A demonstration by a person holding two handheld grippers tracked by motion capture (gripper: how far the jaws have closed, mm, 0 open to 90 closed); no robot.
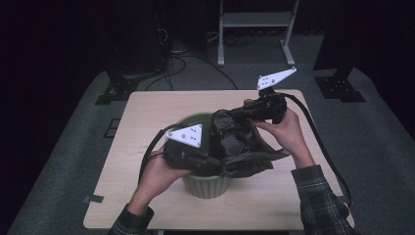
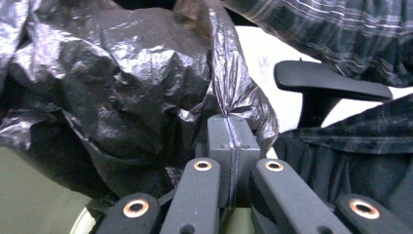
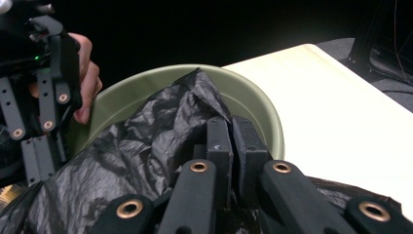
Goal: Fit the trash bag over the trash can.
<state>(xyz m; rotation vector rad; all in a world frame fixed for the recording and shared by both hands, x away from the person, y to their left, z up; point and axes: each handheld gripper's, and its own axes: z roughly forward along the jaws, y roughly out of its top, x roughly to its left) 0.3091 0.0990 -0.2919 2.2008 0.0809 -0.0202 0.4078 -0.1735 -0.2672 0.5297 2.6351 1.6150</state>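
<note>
Left gripper (image 2: 229, 141) and right gripper (image 3: 233, 141) each pinch the bag (image 1: 235, 142) over the bin (image 1: 208, 183). Advise spreading evenly, keeping both pinches firm, and seating the hem around the bin's rim.

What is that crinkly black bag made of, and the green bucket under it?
The black bag looks like thin plastic film: it is glossy, full of sharp creases, and light glints off its folds. The green bucket seems to be hard plastic with a dull, smooth finish: its rim is even and rounded and hardly shines. It might be glazed pottery instead; the look alone leaves that open.
</note>
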